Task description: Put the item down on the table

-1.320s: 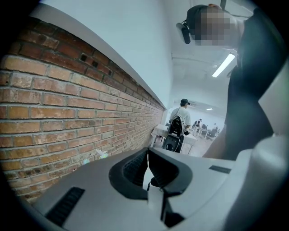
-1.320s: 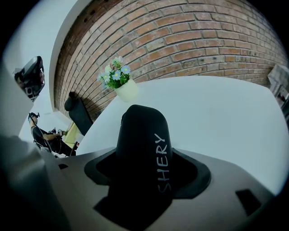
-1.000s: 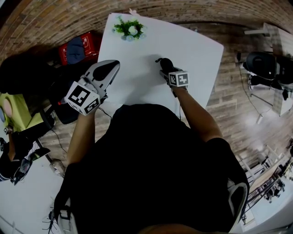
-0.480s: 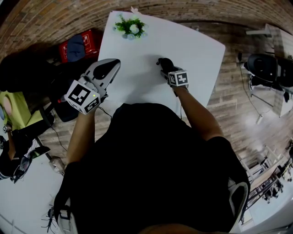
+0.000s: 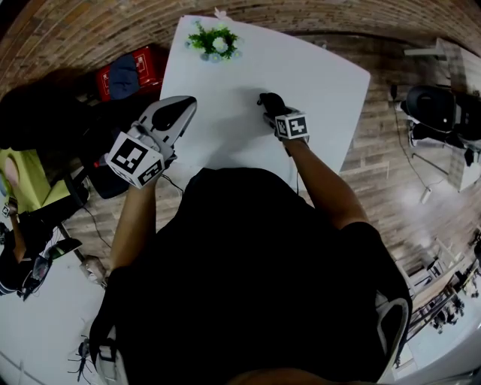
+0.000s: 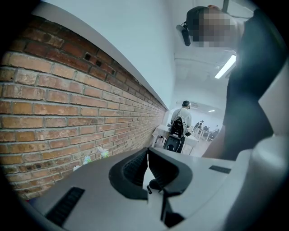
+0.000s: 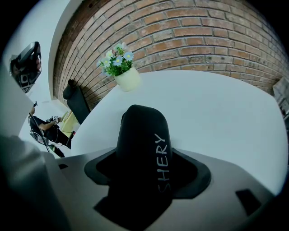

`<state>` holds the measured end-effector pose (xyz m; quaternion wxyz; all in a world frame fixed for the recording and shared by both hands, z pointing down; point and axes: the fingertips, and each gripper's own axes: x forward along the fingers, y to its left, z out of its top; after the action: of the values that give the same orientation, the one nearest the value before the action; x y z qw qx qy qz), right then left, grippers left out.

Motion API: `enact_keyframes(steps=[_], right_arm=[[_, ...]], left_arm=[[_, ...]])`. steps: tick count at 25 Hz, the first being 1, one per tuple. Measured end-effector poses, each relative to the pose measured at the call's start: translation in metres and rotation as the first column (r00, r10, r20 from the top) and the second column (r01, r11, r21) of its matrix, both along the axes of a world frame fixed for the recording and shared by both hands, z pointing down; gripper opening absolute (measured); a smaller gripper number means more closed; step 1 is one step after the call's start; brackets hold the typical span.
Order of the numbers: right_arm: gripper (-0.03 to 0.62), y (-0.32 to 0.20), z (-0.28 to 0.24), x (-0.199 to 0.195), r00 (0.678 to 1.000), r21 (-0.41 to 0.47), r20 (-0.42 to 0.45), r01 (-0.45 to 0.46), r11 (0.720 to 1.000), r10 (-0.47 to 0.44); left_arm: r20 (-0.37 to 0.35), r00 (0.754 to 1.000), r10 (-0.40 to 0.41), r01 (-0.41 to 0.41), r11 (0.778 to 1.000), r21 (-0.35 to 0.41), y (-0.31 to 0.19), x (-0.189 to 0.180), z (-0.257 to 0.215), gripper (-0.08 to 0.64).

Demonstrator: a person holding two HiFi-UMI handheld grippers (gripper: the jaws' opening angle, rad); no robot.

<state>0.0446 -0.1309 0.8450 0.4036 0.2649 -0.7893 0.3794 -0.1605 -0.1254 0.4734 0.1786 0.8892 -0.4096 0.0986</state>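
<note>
Head view looks steeply down on table (image 5: 323, 83). Right gripper view, low & close, shares its flower pot (image 7: 126, 76). Left gripper view faces brick wall (image 6: 54, 108).

White table (image 5: 323, 83) as ref: brick wall (image 5: 316, 13) behind it, wood plank floor (image 5: 383, 150) right of it, red bag (image 5: 143, 69) left of it, flower pot (image 5: 214, 43) on its far edge.

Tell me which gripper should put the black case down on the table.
Right. The right gripper is closed on the black case, over the white table. The left gripper is shut and empty, by the table's left edge.
</note>
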Motion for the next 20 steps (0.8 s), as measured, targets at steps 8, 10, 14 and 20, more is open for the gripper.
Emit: enact_keyframes(steps=[8,10,14,20], right_arm=[[0.344,0.0,0.0,0.001,1.0,-0.001,-0.016,-0.022,1.0,0.022],[0.344,0.0,0.0,0.001,1.0,0.003,-0.02,-0.024,1.0,0.024],[0.344,-0.001,0.001,-0.002,0.999,0.012,-0.024,-0.027,1.0,0.027],[0.345,-0.002,0.002,-0.001,0.999,0.018,-0.027,-0.035,0.999,0.036]], left_arm=[[0.001,1.0,-0.005,0.005,1.0,0.003,0.007,0.0,-0.002,0.014],[-0.005,1.0,-0.01,0.01,1.0,0.004,0.008,-0.001,-0.003,0.014],[-0.002,1.0,-0.015,0.015,1.0,0.009,0.011,-0.006,-0.005,0.014],[-0.038,0.999,-0.023,0.024,1.0,0.014,0.015,-0.008,-0.011,0.014]])
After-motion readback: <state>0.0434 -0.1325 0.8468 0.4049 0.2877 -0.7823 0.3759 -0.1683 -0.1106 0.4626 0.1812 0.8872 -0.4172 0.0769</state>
